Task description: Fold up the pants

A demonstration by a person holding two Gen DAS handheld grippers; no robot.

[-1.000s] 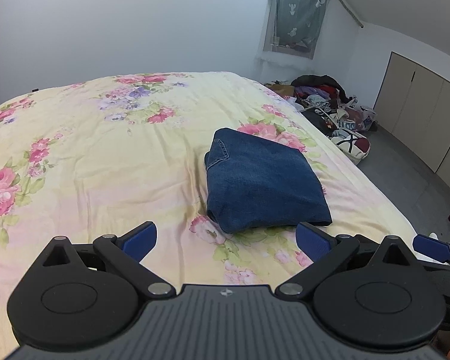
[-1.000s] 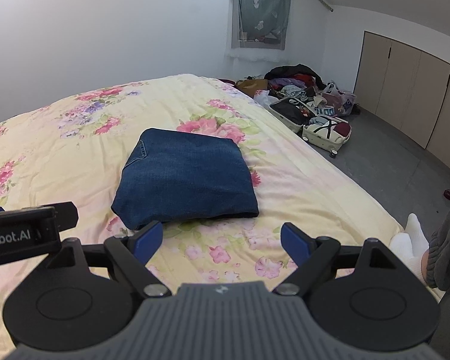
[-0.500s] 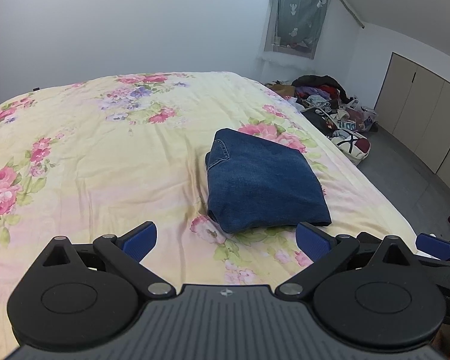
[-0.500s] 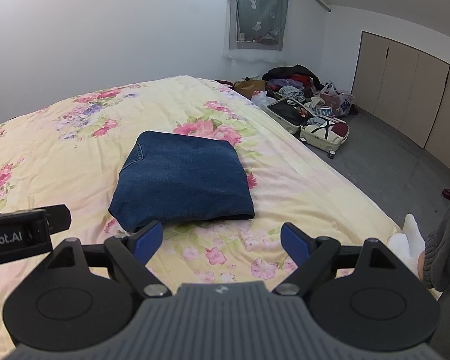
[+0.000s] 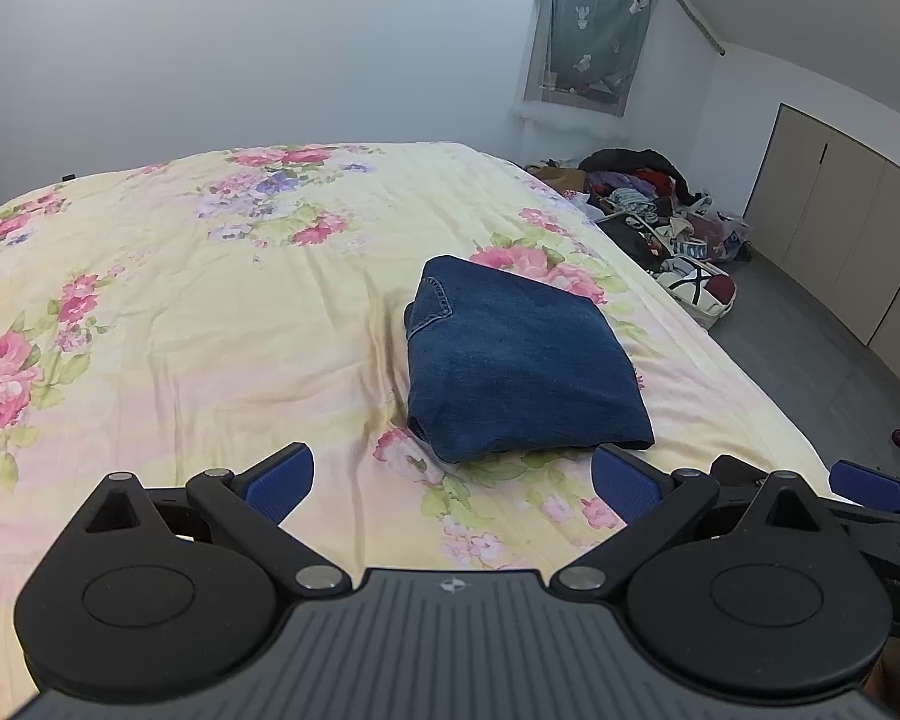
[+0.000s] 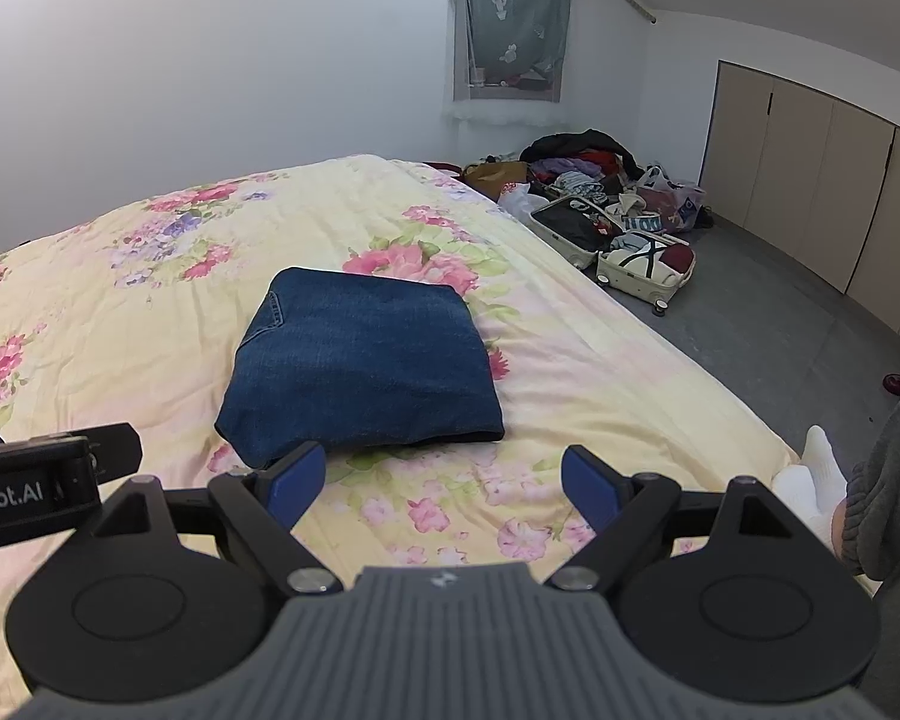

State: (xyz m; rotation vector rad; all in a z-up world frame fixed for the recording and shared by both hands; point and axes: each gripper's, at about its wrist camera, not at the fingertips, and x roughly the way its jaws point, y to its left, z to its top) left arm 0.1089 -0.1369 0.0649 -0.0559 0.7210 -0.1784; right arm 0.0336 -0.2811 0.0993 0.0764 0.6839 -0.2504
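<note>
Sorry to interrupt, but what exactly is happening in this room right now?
A person holds a two-finger gripper in each hand over a bed. The jeans lie folded into a compact rectangle on the floral bedspread. The left gripper and right gripper are open, empty and short of the jeans, so the folding looks finished.
</note>
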